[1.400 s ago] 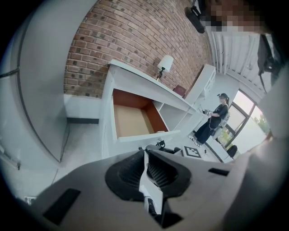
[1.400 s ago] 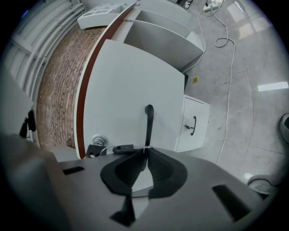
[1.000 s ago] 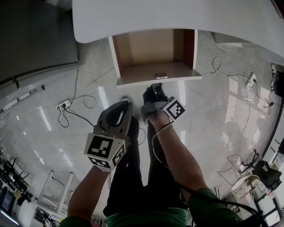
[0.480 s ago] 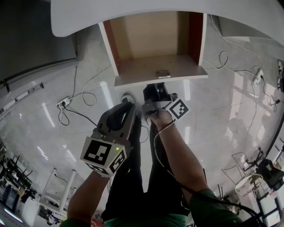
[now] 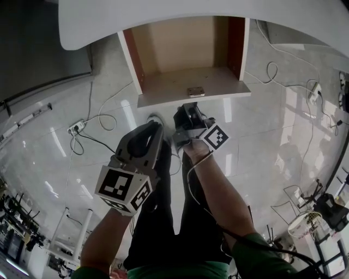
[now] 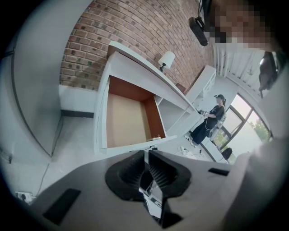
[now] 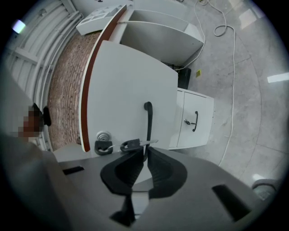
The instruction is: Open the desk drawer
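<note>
We find the desk drawer (image 5: 180, 52) drawn well out from under the white worktop (image 5: 163, 16), right tongs (image 7: 145, 152) clasping its black handle (image 7: 148, 119) though just easing apart, left tongs (image 6: 146, 155) clenched empty; we judge only release and withdrawal remain.

— Where does the head view sit?
— High, facing steeply down on the drawer (image 5: 185, 76) and floor (image 5: 262, 141).
— The gripper views?
— Low, close behind their jaws: left shares the drawer's inside, right only its front.
</note>
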Tool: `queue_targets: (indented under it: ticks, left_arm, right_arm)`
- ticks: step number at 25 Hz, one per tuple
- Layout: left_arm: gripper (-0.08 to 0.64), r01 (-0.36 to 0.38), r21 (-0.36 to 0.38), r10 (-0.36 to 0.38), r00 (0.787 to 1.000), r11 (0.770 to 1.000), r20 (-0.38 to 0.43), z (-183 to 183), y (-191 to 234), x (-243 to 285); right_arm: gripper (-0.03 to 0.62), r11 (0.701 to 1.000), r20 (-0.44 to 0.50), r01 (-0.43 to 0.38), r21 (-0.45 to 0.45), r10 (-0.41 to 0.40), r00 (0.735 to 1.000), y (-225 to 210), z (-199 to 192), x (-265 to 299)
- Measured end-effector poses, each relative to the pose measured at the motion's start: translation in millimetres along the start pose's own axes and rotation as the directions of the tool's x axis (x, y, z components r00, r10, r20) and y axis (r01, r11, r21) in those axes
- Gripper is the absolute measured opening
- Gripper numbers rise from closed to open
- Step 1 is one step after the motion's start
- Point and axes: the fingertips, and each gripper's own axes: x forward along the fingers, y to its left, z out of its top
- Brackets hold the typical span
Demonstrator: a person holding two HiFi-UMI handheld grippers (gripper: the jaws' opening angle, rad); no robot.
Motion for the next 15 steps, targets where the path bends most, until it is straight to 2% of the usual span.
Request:
queue_targets:
  ticks: [5,9,11,15]
  left_arm:
    - [0.021,0.003,0.023,-0.003,1.0,1.0,0.027,19,-11,0]
    - [0.021,0.008,0.039,-0.011,0.997,0.999,0.07,38,-23,-9]
    - [0.02,0.01,0.043,-0.013,0.996,0.999,0.091,52,-31,-17]
    - [0.02,-0.008,0.049,0.0,0.989,0.999,0.15,93,-44,-48]
  right_arm:
    - [0.012,0.998,-0.099,0.039,-0.055,-0.045,0.994,7,-15,-26]
    - [0.005,0.988,-0.218,0.075,-0.132,-0.103,0.97,29,-19,-51]
    - [0.004,0.983,-0.26,0.055,-0.177,-0.101,0.96,59,-11,-60]
    - [0.003,0.964,-0.256,-0.026,-0.266,-0.045,0.966,149,27,-59]
